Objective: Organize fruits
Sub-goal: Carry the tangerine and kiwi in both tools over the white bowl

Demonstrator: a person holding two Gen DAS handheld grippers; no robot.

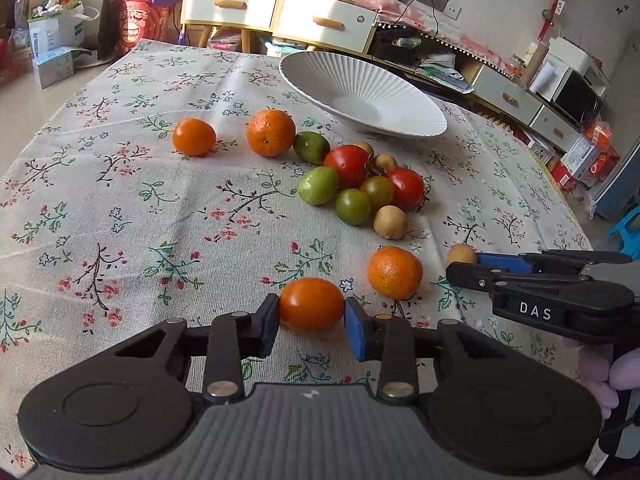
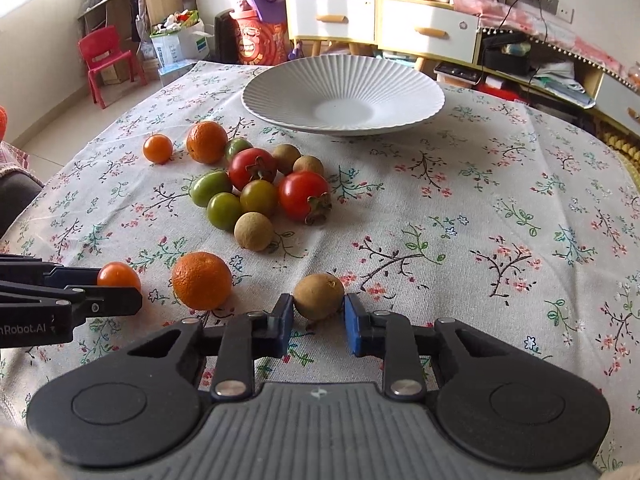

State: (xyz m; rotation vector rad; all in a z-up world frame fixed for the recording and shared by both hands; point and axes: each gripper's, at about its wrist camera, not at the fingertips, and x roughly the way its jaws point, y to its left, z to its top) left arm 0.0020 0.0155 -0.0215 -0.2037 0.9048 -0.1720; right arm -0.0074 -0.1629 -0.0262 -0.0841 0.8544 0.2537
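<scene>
My left gripper [image 1: 311, 314] is shut on a smooth orange tomato [image 1: 311, 303] that rests on the floral tablecloth. My right gripper [image 2: 319, 309] is shut on a brown longan [image 2: 319, 295], also down on the cloth. A rough-skinned tangerine [image 1: 395, 272] lies between the two grippers. Farther back sits a cluster of red persimmons [image 2: 305, 195], green fruits [image 2: 223, 211] and more longans [image 2: 253, 230], with another tangerine [image 2: 206, 141] and a small orange tomato [image 2: 157, 148] to its left. The white ribbed bowl [image 2: 400, 80] stands empty at the table's far side.
The floral cloth [image 2: 480, 220] covers the whole table, which drops off at the left and right edges. Behind the table stand white drawer cabinets [image 2: 384, 24], a red child's chair [image 2: 105, 60] and cluttered shelves along the right wall.
</scene>
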